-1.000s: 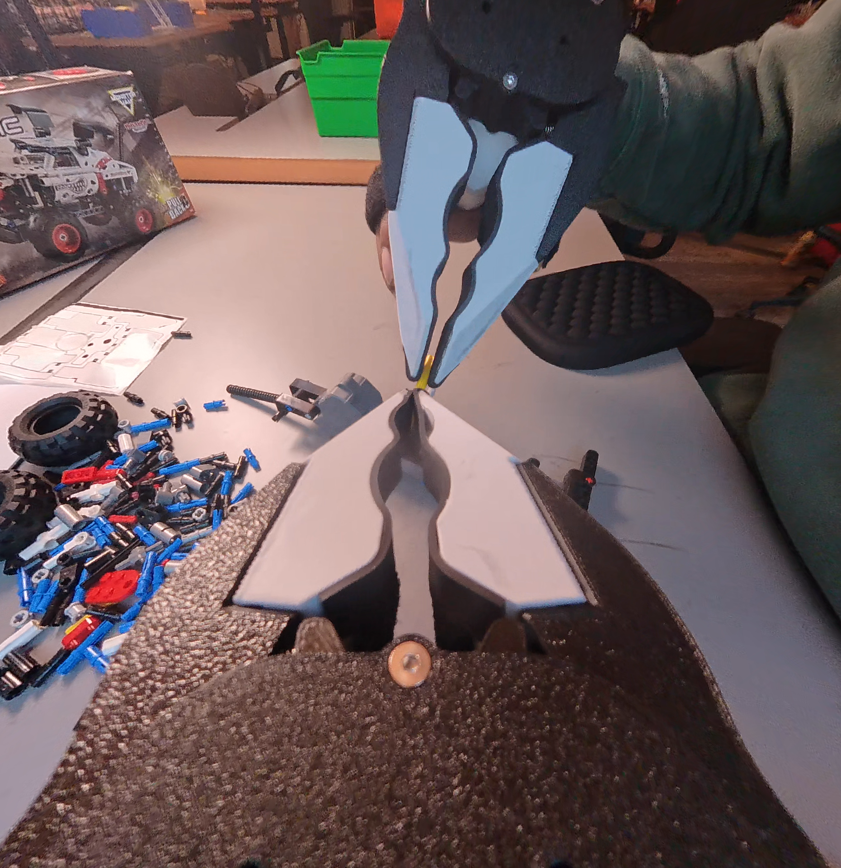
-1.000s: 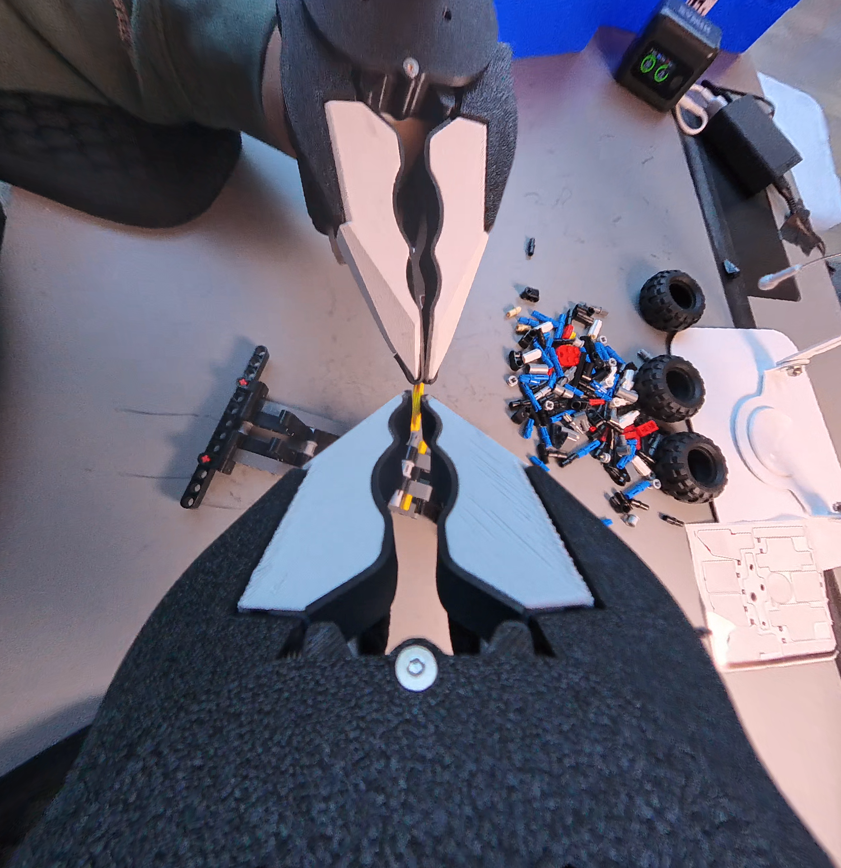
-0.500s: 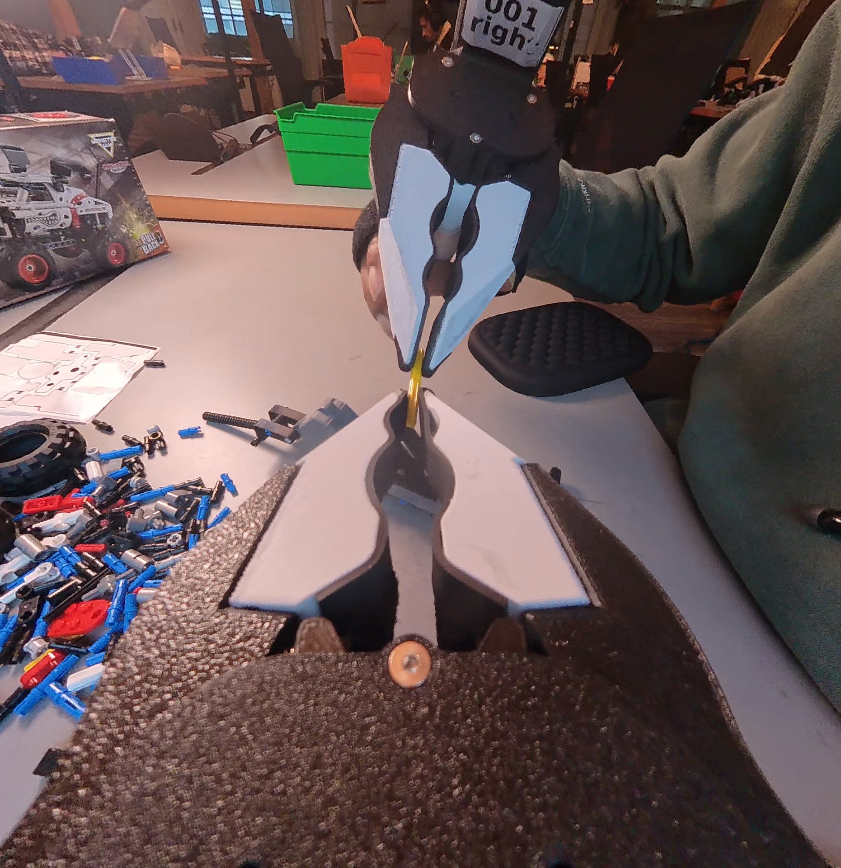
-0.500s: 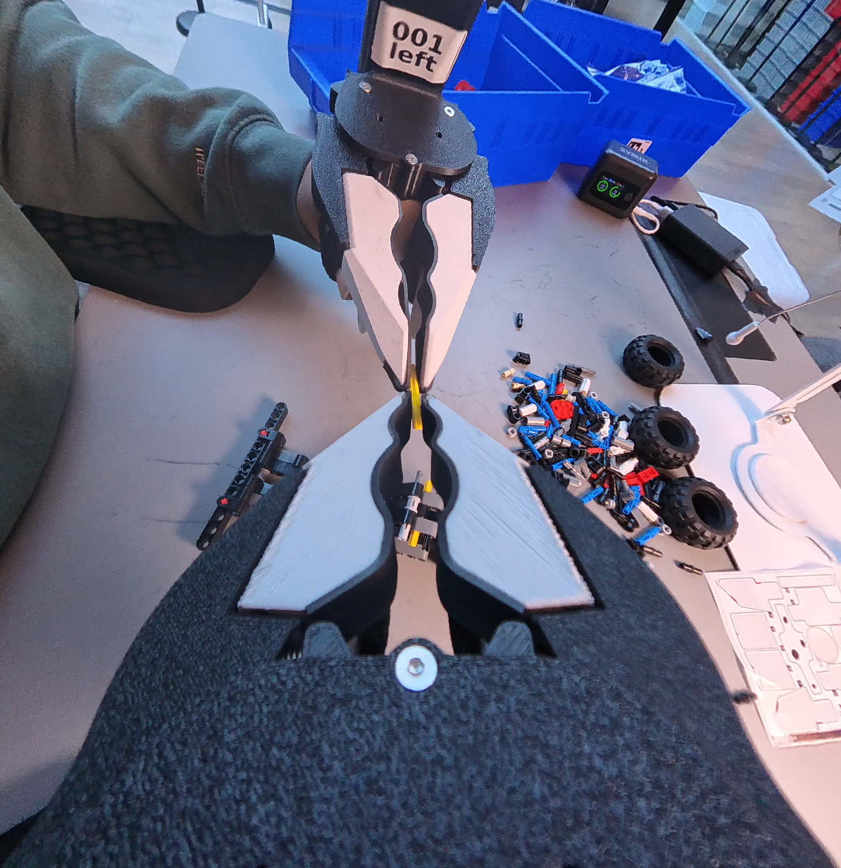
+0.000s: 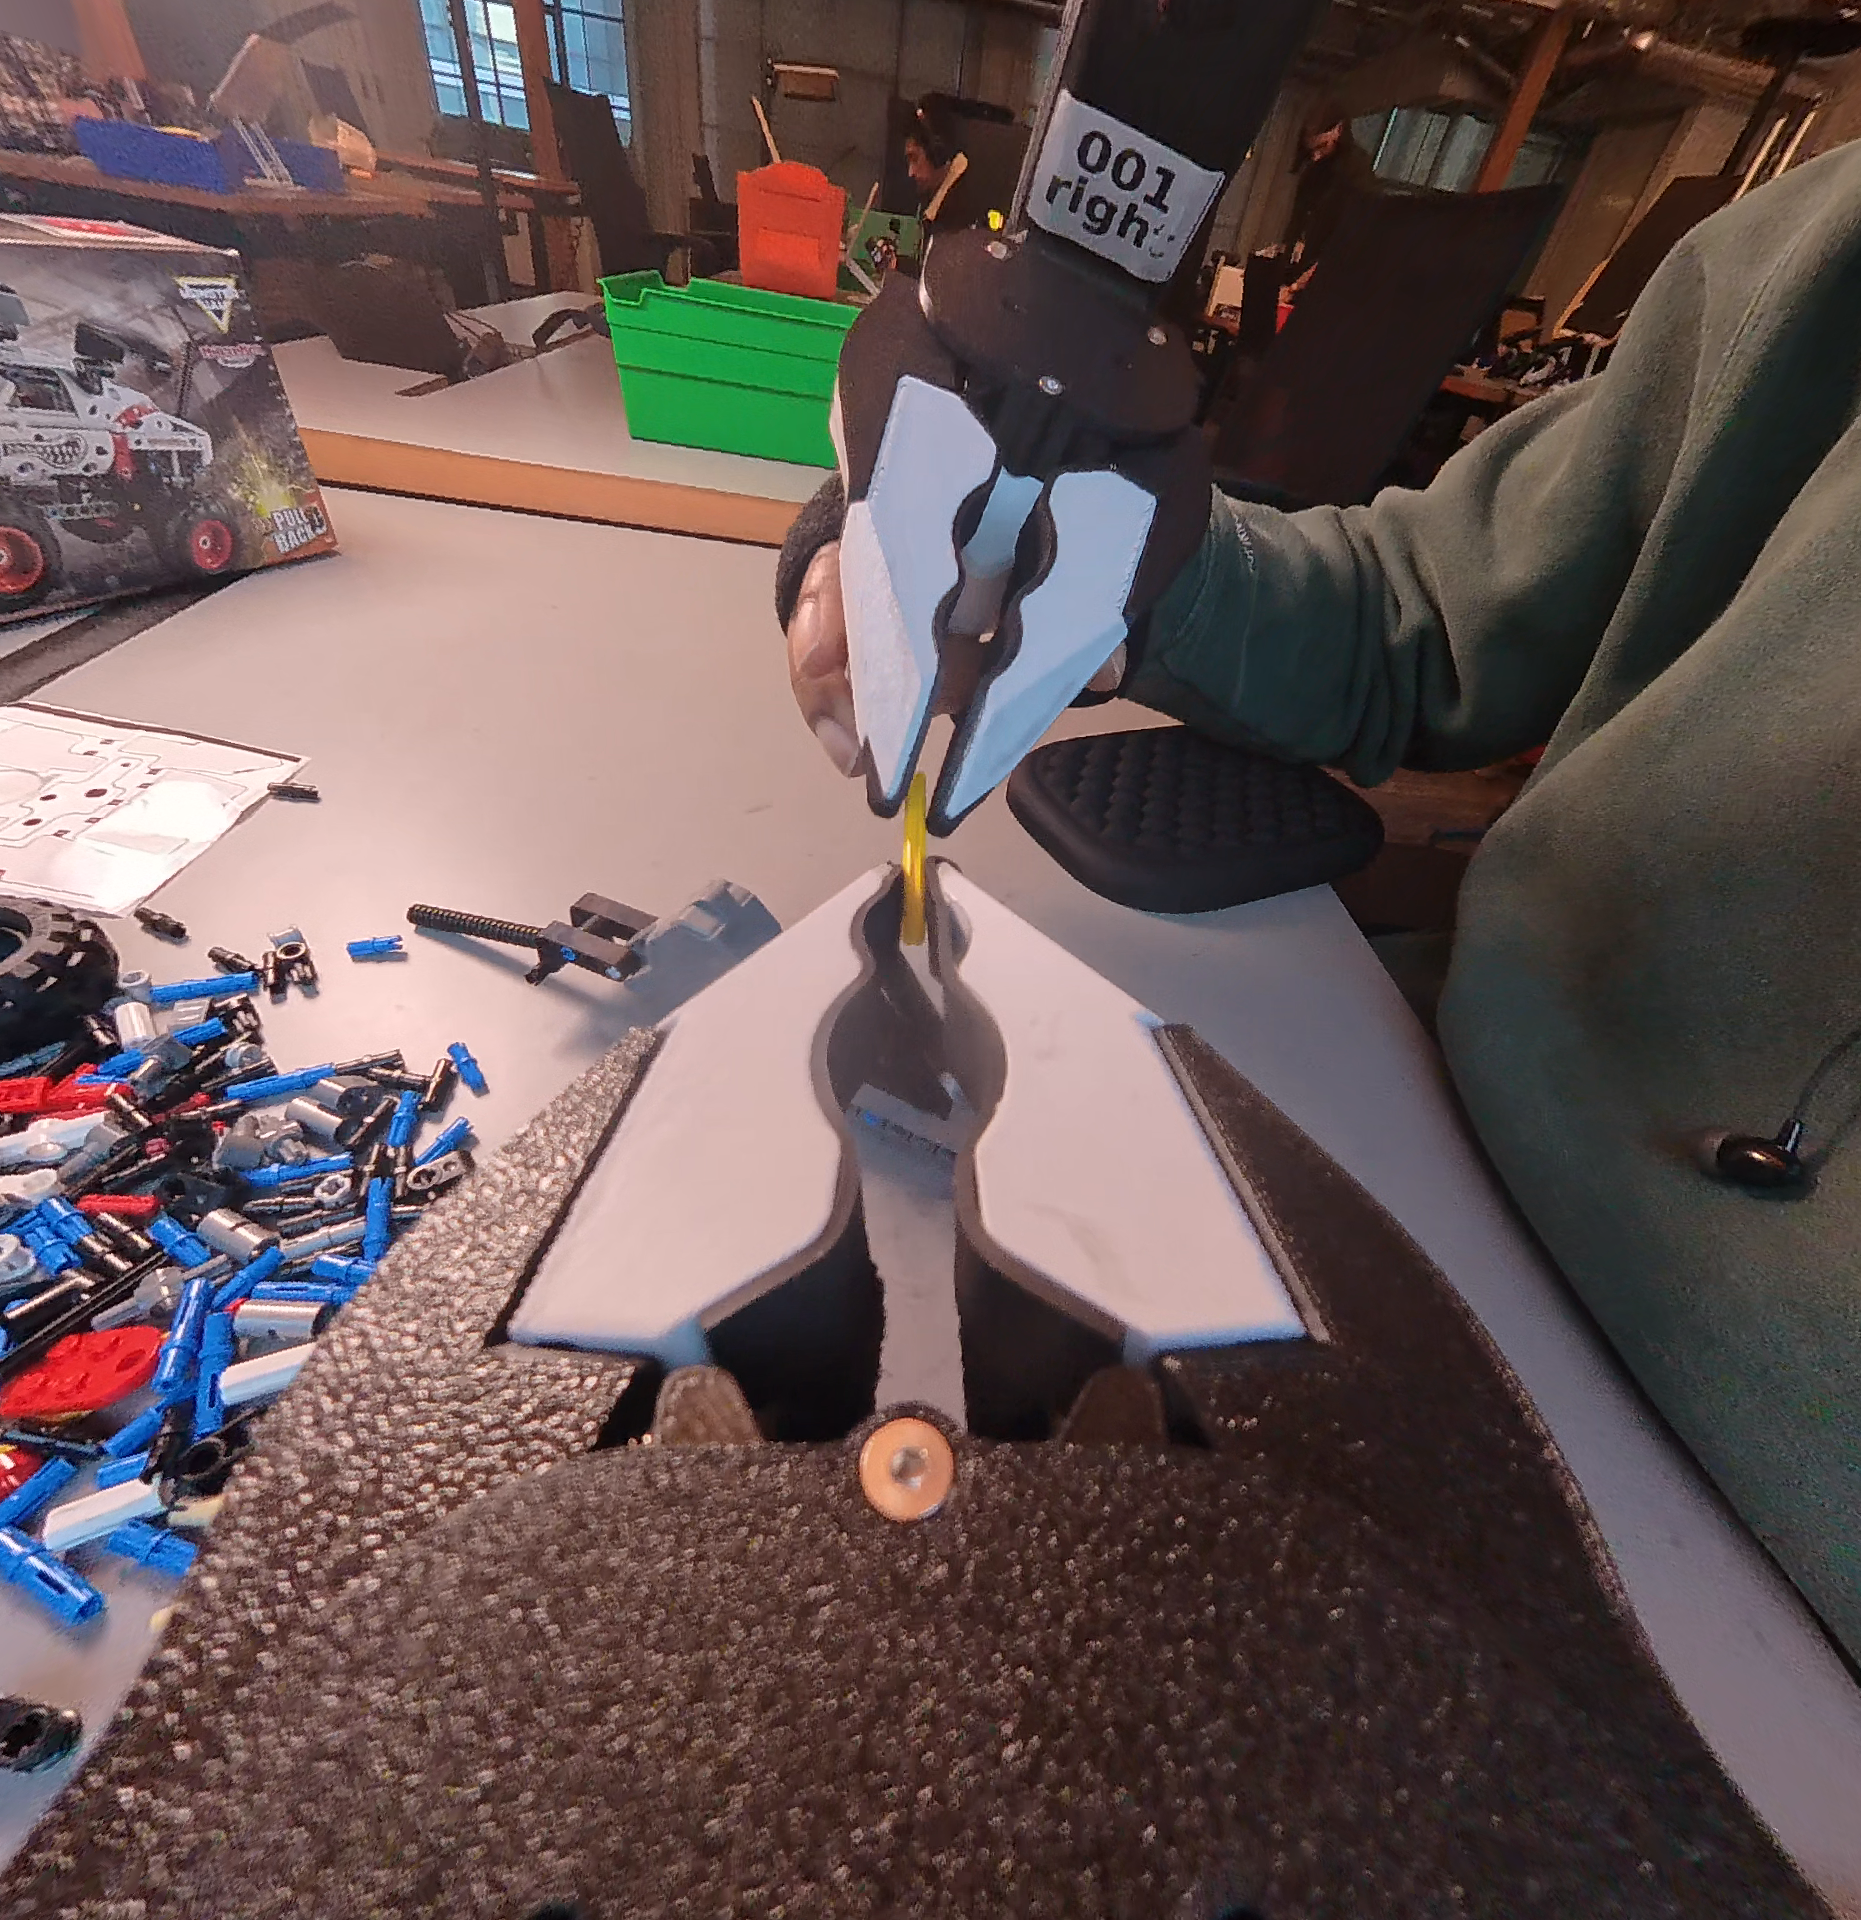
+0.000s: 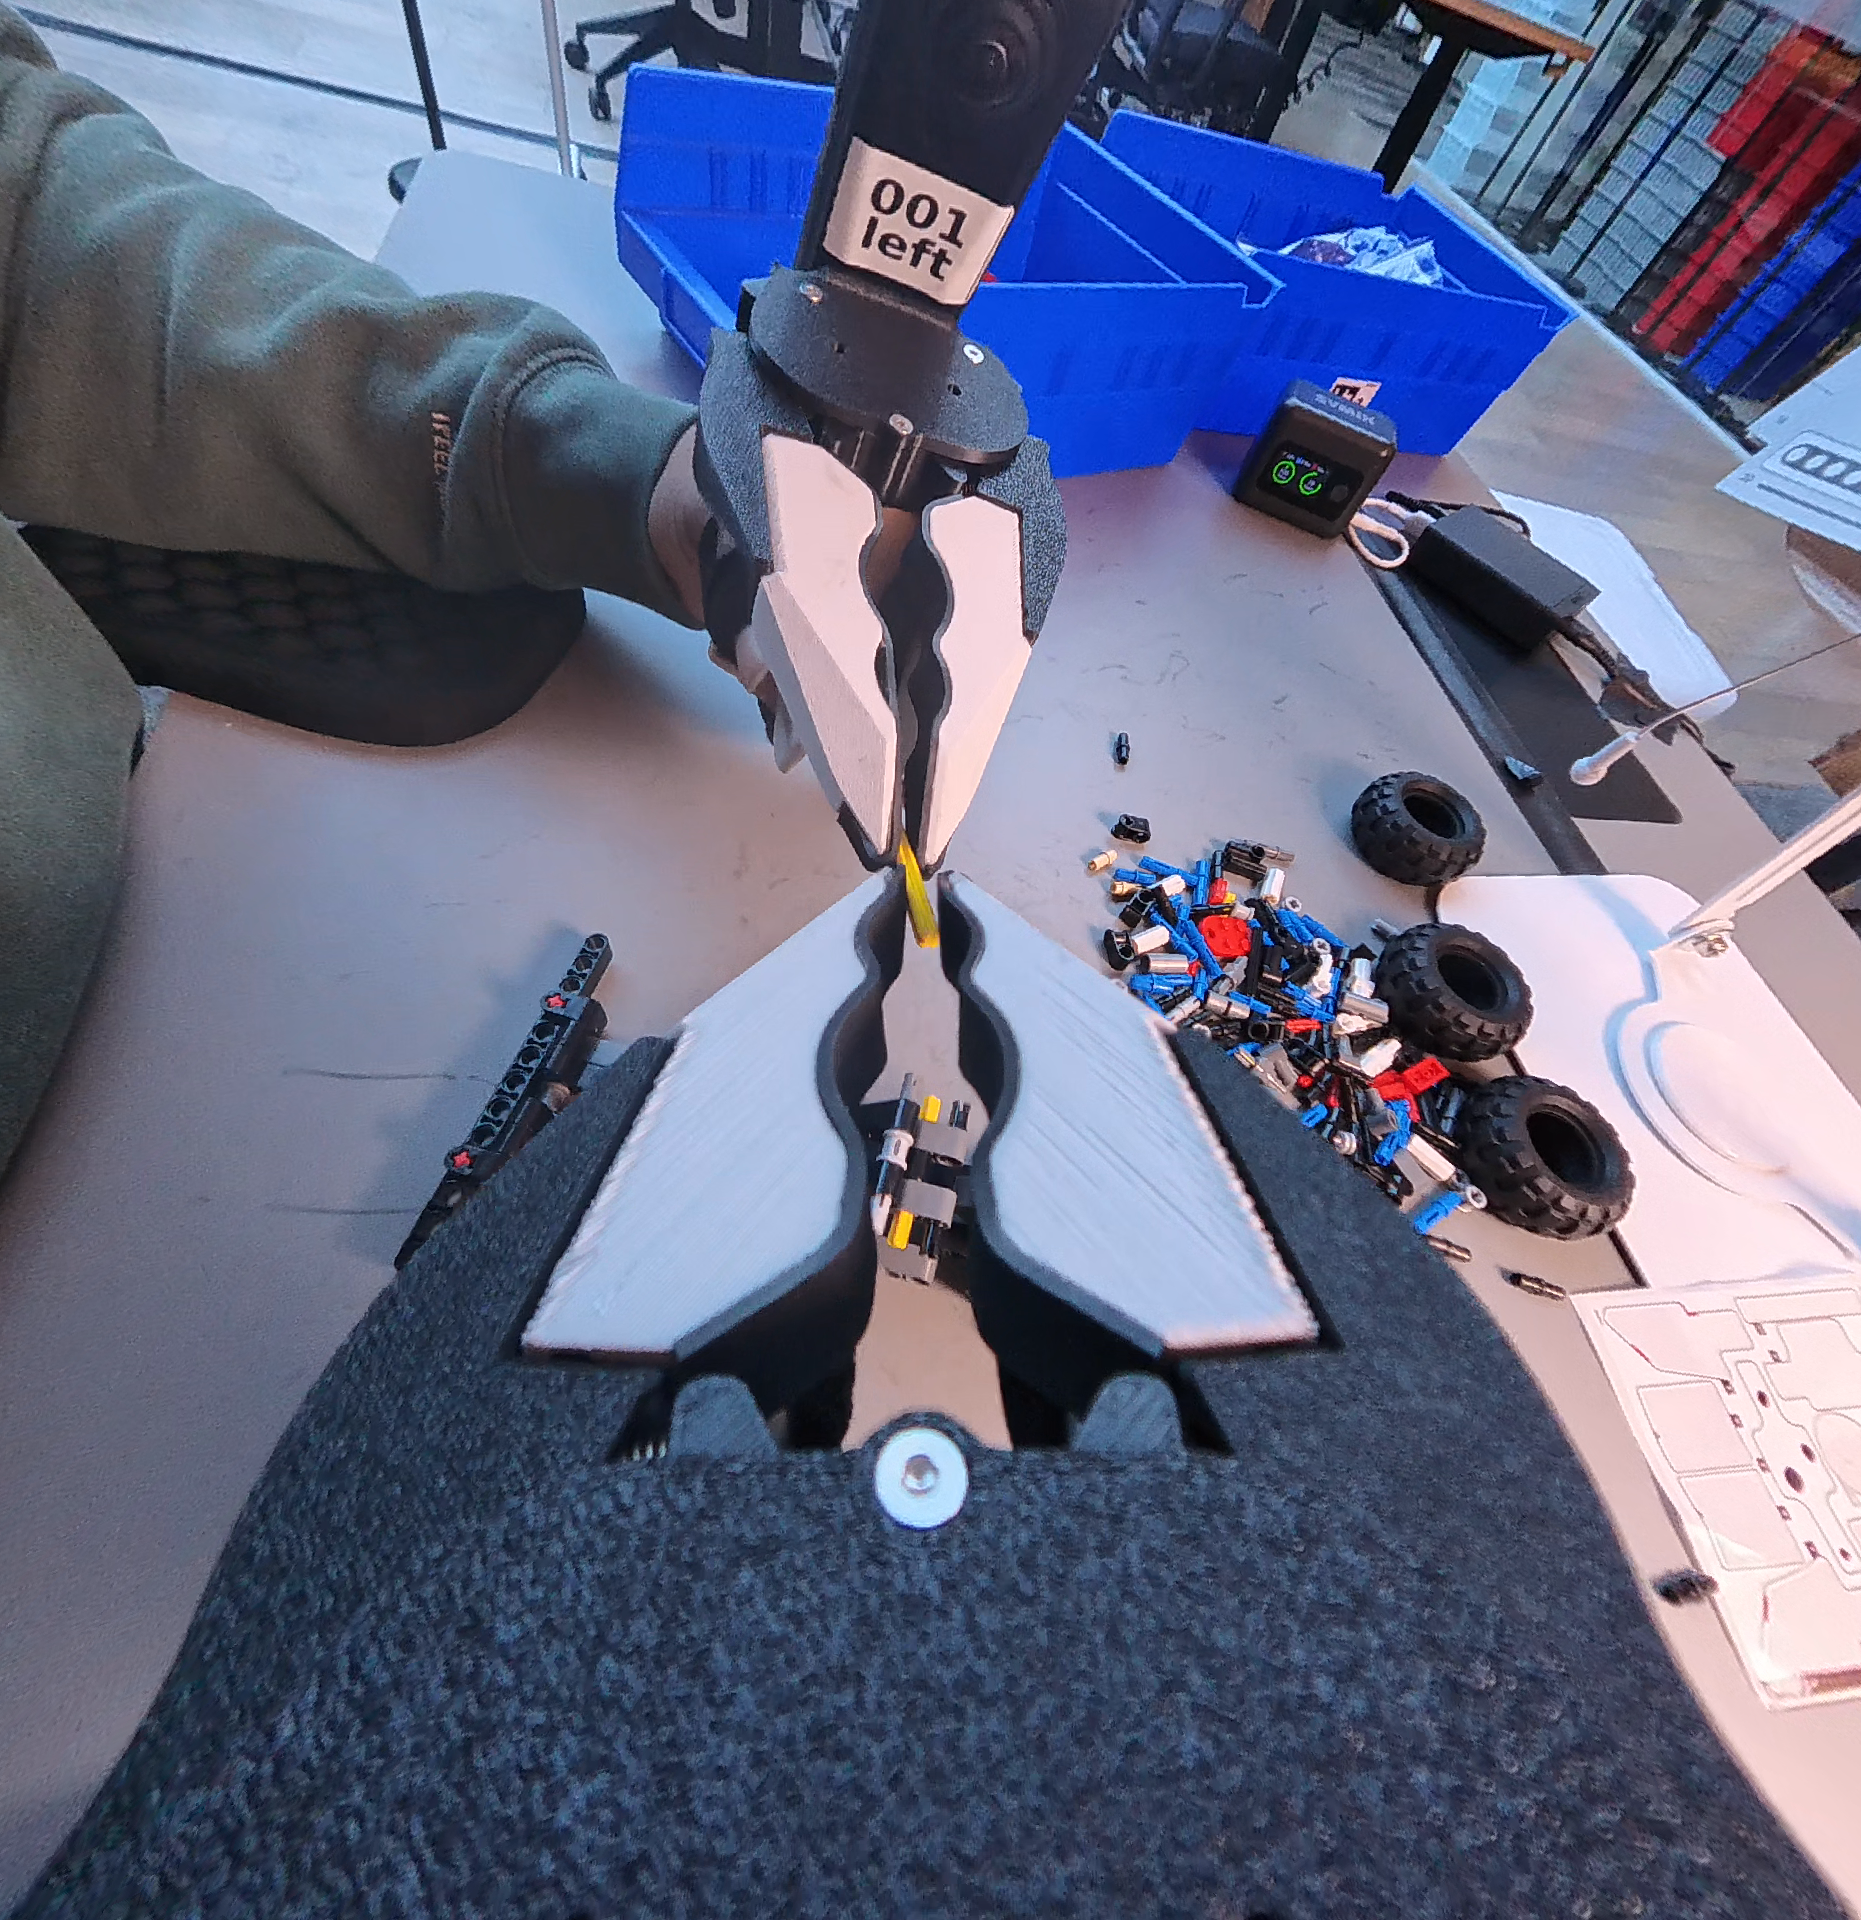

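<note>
A thin yellow ring-like piece (image 5: 913, 854) spans the small gap between my two grippers, which meet tip to tip above the grey table (image 5: 552, 665). My left gripper (image 5: 913, 888) is shut on its near end. My right gripper (image 5: 913, 819) points down at it and pinches the other end. In the right wrist view the right gripper (image 6: 918, 896) has the yellow piece (image 6: 920, 920) between its tips, and the left gripper (image 6: 905, 854) clamps it from above. A small grey, black and yellow assembly (image 6: 918, 1184) shows through the right fingers' gap, seemingly on the table.
A pile of small blue, black and red parts (image 6: 1258, 987) and black tyres (image 6: 1451, 987) lie beside the grippers. A black beam assembly (image 6: 531, 1070), a sticker sheet (image 5: 105, 800), a toy box (image 5: 105, 416), blue bins (image 6: 1113, 312), a green bin (image 5: 728, 364) and green sleeves surround them. My left and right fingertips are right by each other.
Both grippers have risen and tilted up from the table. Their tips have drawn slightly apart, so more of the yellow piece shows between them.
</note>
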The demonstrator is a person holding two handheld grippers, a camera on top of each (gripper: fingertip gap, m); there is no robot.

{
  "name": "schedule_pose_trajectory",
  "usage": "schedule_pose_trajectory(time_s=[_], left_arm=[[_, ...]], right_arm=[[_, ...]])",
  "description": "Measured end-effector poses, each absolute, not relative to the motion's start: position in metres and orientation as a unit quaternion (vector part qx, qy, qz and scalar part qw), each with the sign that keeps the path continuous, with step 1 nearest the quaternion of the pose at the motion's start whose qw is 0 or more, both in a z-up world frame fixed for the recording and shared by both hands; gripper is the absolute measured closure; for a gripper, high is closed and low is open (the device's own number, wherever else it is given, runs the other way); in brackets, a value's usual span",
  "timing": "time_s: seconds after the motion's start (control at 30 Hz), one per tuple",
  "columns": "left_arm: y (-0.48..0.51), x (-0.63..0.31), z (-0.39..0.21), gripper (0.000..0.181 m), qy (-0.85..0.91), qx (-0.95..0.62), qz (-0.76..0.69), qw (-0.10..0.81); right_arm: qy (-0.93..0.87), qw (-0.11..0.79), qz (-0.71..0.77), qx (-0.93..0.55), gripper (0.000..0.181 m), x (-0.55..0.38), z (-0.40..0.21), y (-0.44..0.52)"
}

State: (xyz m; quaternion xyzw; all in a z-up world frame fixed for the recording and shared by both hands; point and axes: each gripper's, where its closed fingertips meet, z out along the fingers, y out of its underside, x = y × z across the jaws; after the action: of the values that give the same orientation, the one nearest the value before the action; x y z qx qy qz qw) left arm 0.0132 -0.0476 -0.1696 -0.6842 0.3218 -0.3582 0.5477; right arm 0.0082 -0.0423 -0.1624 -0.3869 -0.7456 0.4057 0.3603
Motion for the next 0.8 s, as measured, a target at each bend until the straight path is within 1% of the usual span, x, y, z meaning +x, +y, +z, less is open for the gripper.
schedule_pose_trajectory(time_s=[0.07,0.2,0.27,0.43,0.53,0.8], left_arm=[[-0.049,0.014,-0.167,0.178,0.319,-0.678,-0.369,0.550],[-0.053,0.016,-0.156,0.178,0.311,-0.657,-0.401,0.558],[-0.055,0.018,-0.151,0.178,0.306,-0.645,-0.418,0.561],[-0.058,0.020,-0.149,0.178,0.306,-0.637,-0.434,0.559],[-0.060,0.022,-0.150,0.178,0.312,-0.638,-0.436,0.553],[-0.065,0.028,-0.153,0.178,0.323,-0.634,-0.454,0.535]], right_arm=[[-0.736,0.364,0.420,-0.386,0.171,0.008,-0.159,-0.043],[-0.722,0.361,0.457,-0.373,0.150,0.012,-0.151,-0.048],[-0.721,0.367,0.462,-0.363,0.146,0.014,-0.151,-0.053],[-0.709,0.394,0.465,-0.354,0.163,0.013,-0.149,-0.054],[-0.710,0.391,0.471,-0.348,0.171,0.014,-0.148,-0.056],[-0.722,0.373,0.482,-0.328,0.177,0.020,-0.150,-0.065]])
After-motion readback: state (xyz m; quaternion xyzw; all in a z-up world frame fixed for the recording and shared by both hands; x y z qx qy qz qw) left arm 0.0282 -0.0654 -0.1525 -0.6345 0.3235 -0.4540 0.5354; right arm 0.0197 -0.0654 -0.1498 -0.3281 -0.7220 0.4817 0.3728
